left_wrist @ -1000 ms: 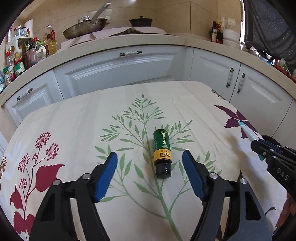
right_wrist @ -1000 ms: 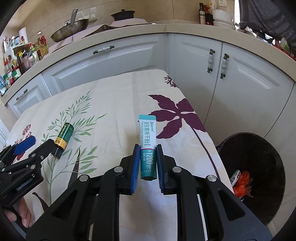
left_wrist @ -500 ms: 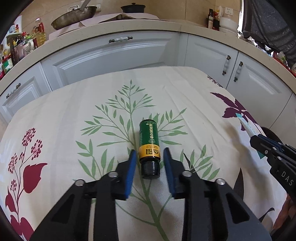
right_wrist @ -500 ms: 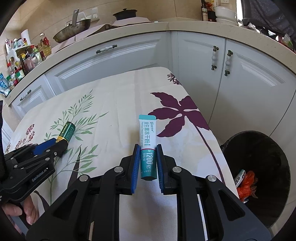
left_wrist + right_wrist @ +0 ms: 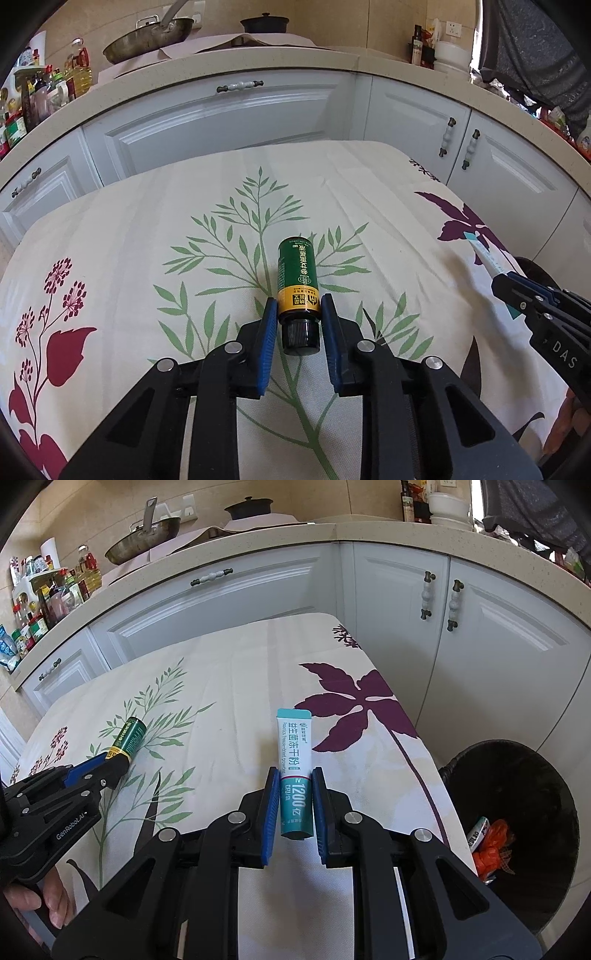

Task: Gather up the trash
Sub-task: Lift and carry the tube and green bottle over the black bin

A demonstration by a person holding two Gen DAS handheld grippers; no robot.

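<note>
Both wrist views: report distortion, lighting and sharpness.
Left wrist view: fisheye bends the beige countertop into an arc, corners go black; the green bottle with black cap is sharp in soft daylight. Right wrist view: same bowing; the teal-and-white sachet print is crisp; the black trash bin interior is dark.

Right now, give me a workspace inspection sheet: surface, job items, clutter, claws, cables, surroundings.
Surface: table under a floral cloth, smooth, no spills seen.
Job's things: green bottle lying on its side, black cap toward the left claw; teal sachet box held over the cloth; black trash bin on the floor past the table's right edge, orange and white waste inside.
Clutter: nothing seen on the cloth.
Claws: left claw has just closed and is shut on the green bottle near its cap; right claw shut on the teal sachet box.
Cables: nothing seen.
Surroundings: white cabinets, counter with pan, black pot, condiment bottles.
</note>
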